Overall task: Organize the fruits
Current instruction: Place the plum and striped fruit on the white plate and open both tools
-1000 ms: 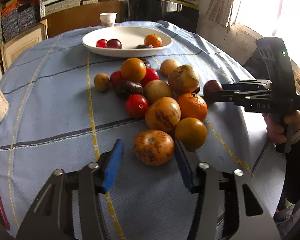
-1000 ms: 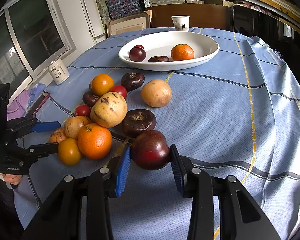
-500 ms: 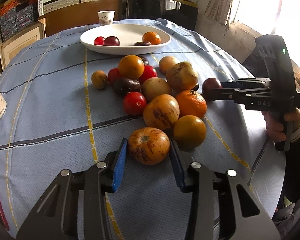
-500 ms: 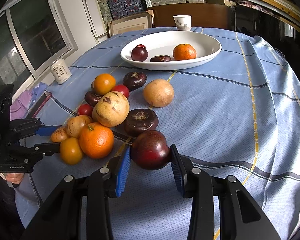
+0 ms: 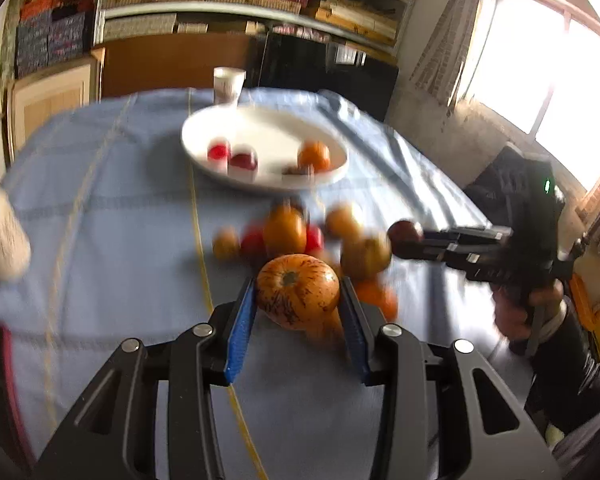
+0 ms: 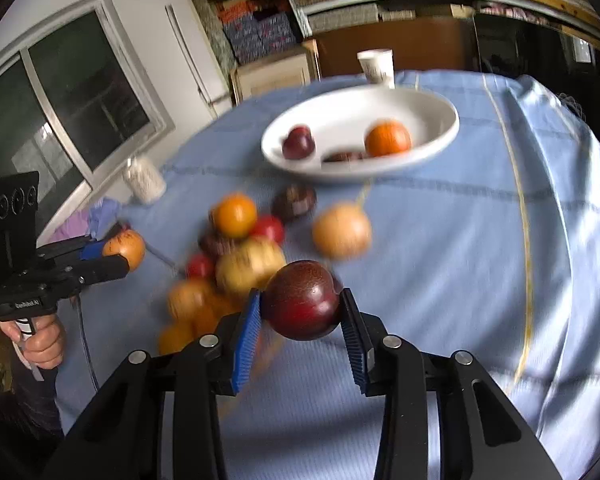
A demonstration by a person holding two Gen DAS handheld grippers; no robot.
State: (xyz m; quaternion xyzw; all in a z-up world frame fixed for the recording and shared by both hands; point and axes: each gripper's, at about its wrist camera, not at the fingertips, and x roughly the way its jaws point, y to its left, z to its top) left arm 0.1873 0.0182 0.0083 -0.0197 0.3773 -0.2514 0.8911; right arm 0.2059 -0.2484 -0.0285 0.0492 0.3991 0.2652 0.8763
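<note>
Fruit sits in both your grippers: your left gripper pinches a streaked orange fruit between its blue pads, your right gripper pinches a dark red plum, and both are held above the blue tablecloth. Behind them the loose pile of fruit on the cloth is smeared by motion blur, so you cannot tell each piece apart, and the held fruits hide part of it. Farther back the white plate holds an orange, a red plum and something dark and hard to make out, with a paper cup just behind its rim.
</note>
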